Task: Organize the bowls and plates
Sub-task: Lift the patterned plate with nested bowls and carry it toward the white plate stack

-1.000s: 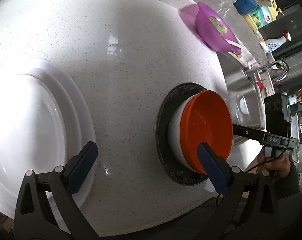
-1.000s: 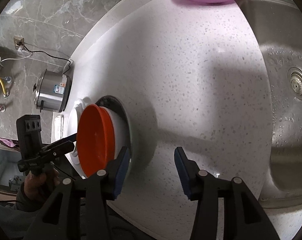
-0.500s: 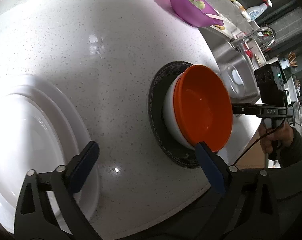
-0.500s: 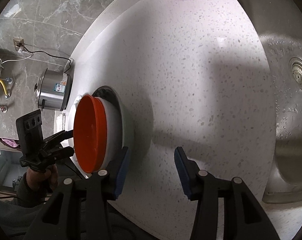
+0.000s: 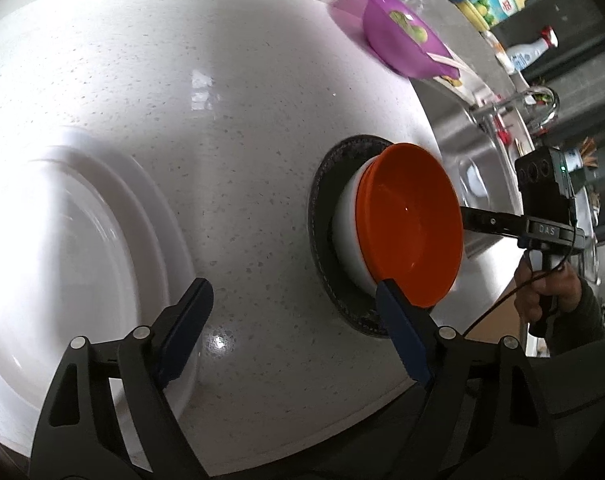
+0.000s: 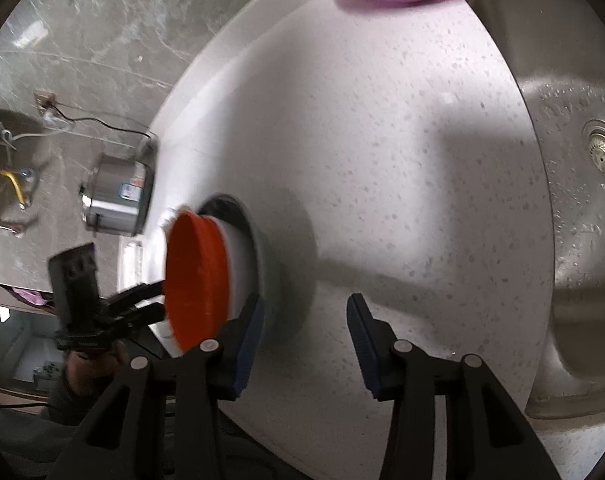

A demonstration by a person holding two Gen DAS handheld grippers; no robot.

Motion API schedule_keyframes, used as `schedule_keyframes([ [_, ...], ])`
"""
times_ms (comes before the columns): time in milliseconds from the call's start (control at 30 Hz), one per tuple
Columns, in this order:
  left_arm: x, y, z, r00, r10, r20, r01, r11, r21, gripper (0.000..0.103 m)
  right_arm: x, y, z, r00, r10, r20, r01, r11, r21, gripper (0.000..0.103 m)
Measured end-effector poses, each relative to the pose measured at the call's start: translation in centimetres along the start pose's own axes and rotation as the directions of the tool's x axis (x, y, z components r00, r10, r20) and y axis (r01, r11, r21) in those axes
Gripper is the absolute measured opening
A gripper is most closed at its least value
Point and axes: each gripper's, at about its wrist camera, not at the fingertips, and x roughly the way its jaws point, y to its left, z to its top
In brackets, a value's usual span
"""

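1. Blue-padded, the left gripper (image 5: 292, 334) has its jaws apart and empty; they have just been closing, narrower than a second ago.
2. The right gripper (image 6: 304, 338) stands half open, holding nothing.
3. The orange bowl (image 5: 412, 226) sits nested in a white bowl (image 5: 348, 240) on a dark plate (image 5: 322, 216), just right of the left gripper's right pad.
4. A large white plate (image 5: 74, 220) lies near left.

Bare counter (image 5: 230, 128) between white plate (image 5: 62, 240) and orange bowl (image 5: 410, 224).
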Motion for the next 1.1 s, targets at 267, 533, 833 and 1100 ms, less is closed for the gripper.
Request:
schedule_keyframes([
  [267, 0.6, -0.6, 0.4, 1.0, 0.0, -0.002, 0.0, 0.999, 0.035, 0.083, 1.9, 1.3, 0.7, 0.997, -0.049, -0.06, 0.044, 0.996, -0.084, 0.044],
  [533, 0.5, -0.1, 0.4, 0.999, -0.042, 0.018, 0.042, 0.999, 0.014, 0.074, 2.4, 1.1, 1.1, 0.997, -0.032, -0.072, 0.026, 0.996, -0.088, 0.043],
  [833, 0.8, 1.8, -0.6, 0.996, -0.086, 0.015, 0.087, 0.99, -0.114, 0.042, 2.4, 0.8, 1.4, 0.997, 0.005, -0.082, -0.01, 0.998, -0.057, 0.043],
  [1100, 1.8, 0.7, 0.6, 0.998, -0.063, -0.001, 0.063, 0.991, -0.119, 0.044, 2.5, 1.0, 1.6, 0.998, 0.001, -0.066, -0.005, 0.998, -0.064, 0.043],
])
